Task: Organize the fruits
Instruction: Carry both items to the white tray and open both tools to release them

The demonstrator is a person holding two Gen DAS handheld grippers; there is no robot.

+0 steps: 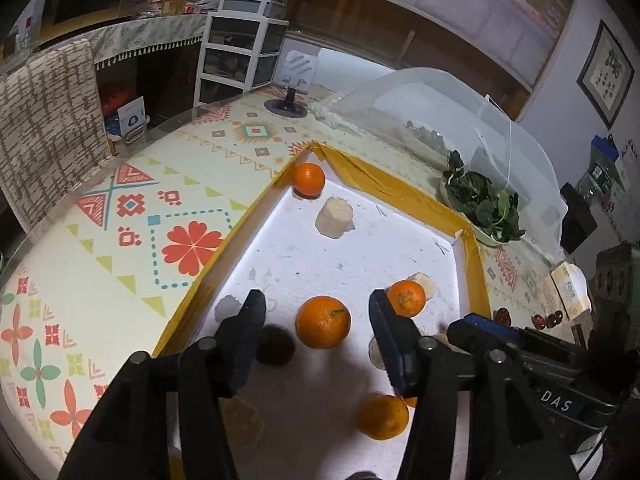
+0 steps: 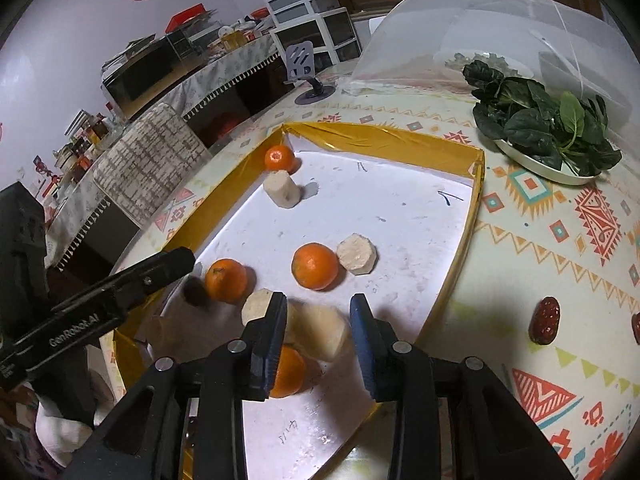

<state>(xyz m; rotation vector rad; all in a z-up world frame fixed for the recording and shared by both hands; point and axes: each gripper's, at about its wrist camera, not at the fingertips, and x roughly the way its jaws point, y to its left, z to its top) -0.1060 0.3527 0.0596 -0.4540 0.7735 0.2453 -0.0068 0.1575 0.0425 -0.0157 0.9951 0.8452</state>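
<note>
Both grippers, left [image 1: 316, 304] and right [image 2: 318, 308], have jaws released over glossy round tangerines [image 1: 323, 322] and chunky pale cut pieces [image 2: 357, 253] in the white yellow-taped tray [image 2: 400, 216].

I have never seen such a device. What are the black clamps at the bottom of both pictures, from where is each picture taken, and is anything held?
The clamps are two-finger grippers that a person holds, one per hand. Each carries a camera looking along its fingers. One picture is from the left gripper, the other from the right gripper. Both are open and hold nothing. Below them a white tray with a yellow rim holds oranges and pale cut pieces. A plate of greens stands on the patterned tablecloth.
</note>
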